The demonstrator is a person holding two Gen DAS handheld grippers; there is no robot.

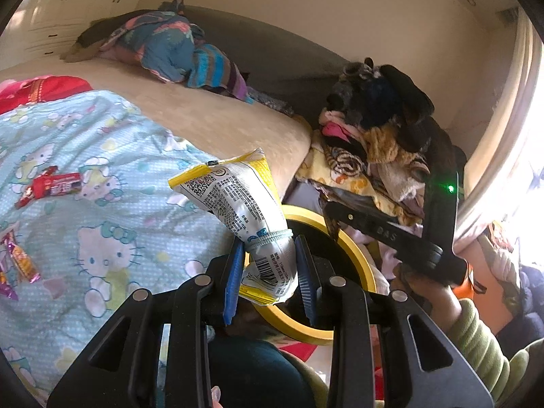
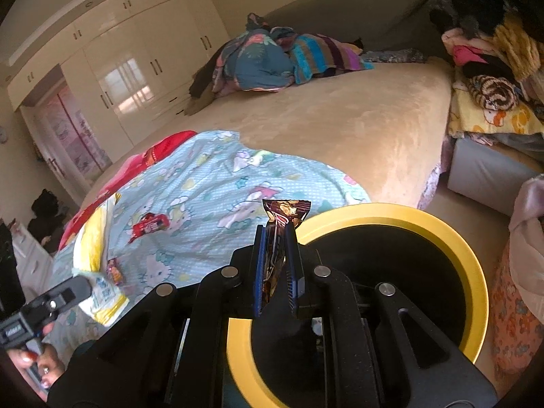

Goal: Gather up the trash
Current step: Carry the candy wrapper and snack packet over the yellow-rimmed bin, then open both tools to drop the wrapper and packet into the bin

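Observation:
My left gripper [image 1: 270, 261] is shut on a yellow and white snack bag [image 1: 238, 200], held above the bed edge beside the yellow-rimmed black bin [image 1: 357, 258]. My right gripper [image 2: 275, 255] is shut on a brown candy wrapper [image 2: 284, 214], held at the near rim of the same bin [image 2: 469, 272]. A red wrapper [image 1: 51, 185] lies on the Hello Kitty blanket [image 1: 102, 238]; it also shows in the right wrist view [image 2: 149, 227]. Orange and purple wrappers [image 1: 20, 265] lie at the blanket's left. The left gripper and its bag [image 2: 102, 295] show at the lower left of the right wrist view.
The beige bed [image 2: 340, 125] carries a heap of blue and striped bedding [image 2: 272, 61] at its far end. A tall pile of clothes [image 1: 384, 136] stands on a grey box [image 2: 482, 170] beside the bed. White wardrobes [image 2: 136, 68] line the far wall.

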